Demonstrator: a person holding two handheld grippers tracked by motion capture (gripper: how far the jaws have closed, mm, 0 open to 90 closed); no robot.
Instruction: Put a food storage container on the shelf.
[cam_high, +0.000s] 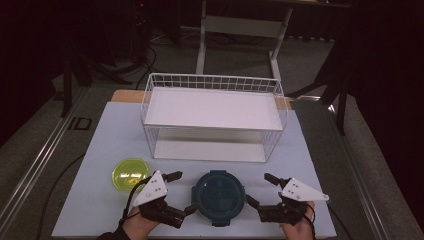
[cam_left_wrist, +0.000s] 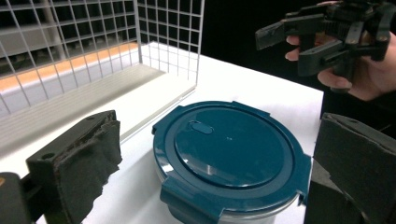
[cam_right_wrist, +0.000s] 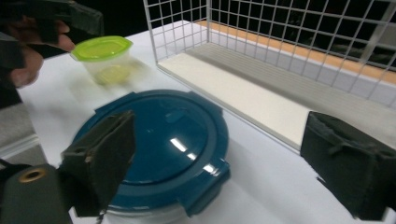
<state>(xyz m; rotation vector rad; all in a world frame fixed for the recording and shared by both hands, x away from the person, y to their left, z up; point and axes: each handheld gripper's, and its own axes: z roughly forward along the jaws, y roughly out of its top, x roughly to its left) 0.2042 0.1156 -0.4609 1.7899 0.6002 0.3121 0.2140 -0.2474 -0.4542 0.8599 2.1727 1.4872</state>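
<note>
A round dark-blue container (cam_high: 218, 196) with a clip-on lid sits on the white surface (cam_high: 100, 150), just in front of the white wire rack (cam_high: 214, 117) and near the front edge. The left gripper (cam_high: 181, 192) is at the container's left side, its fingers (cam_left_wrist: 88, 158) spread wide apart with nothing pressed between them; in the left gripper view the container lies between and beyond them, and one fingertip seems very close to the rim, though contact cannot be made out from above. The right gripper (cam_high: 260, 189) is at the container's right side, fingers (cam_right_wrist: 348, 168) also wide apart and gripping nothing. In the right gripper view one finger overlaps the lid's near edge, and the other is off to the side, toward the rack's lower shelf. A small clear tub with a yellow-green lid (cam_high: 130, 174) stands to the left of the container, just beyond the left gripper.
</note>
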